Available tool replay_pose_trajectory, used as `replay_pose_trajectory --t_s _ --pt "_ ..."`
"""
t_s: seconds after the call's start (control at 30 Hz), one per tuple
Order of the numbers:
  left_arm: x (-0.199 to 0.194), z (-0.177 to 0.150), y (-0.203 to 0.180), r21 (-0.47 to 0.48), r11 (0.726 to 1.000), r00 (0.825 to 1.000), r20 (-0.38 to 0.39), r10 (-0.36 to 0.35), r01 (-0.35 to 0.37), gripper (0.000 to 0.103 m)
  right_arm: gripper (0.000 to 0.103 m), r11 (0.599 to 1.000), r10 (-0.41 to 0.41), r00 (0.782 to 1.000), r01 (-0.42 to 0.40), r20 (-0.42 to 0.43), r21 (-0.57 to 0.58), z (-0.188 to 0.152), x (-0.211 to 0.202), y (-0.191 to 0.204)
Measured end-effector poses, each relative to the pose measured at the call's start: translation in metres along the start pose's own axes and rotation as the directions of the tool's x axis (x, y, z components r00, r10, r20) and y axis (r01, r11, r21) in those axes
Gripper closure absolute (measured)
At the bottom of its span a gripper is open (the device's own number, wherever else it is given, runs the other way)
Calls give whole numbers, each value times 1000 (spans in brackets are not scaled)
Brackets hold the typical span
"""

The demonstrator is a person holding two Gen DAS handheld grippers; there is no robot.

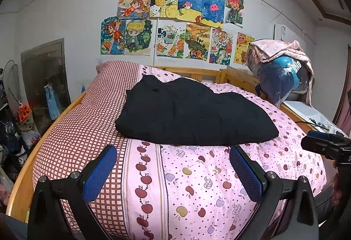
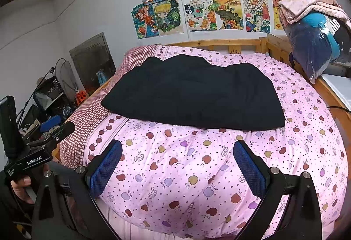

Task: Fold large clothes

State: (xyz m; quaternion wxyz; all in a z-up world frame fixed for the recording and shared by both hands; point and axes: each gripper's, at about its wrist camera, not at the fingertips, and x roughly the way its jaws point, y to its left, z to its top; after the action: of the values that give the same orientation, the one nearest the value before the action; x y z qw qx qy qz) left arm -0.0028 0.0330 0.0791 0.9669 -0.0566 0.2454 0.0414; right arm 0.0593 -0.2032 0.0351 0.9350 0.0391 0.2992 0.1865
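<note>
Black and bulky, the folded garment [image 1: 193, 112] lies flat mid-bed on the pink apple-print quilt [image 1: 197, 185]. We hold our left gripper [image 1: 173, 174] and right gripper [image 2: 177, 167] just short of its near edge, both spread wide and empty.

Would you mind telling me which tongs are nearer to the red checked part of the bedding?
Left. The left tongs hang open with one pad over the red checked part. The right tongs, also open, sit over the pink apple print, right of it.
</note>
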Motion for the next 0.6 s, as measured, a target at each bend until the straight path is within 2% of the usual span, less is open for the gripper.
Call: replay_pose_trajectory --t_s 0.27,0.47,0.6 --pt "0 0 1 -2 1000 1000 -10 -2 2 0 3 1000 1 1000 -1 -1 4 -1 0 1" --pt "1 -1 0 8 998 998 -7 55 -55 0 3 1000 2 1000 -2 -5 0 -3 1 1" --pt "0 -2 0 10 999 999 -4 52 -52 0 3 1000 3 1000 -3 -6 0 -3 1 2"
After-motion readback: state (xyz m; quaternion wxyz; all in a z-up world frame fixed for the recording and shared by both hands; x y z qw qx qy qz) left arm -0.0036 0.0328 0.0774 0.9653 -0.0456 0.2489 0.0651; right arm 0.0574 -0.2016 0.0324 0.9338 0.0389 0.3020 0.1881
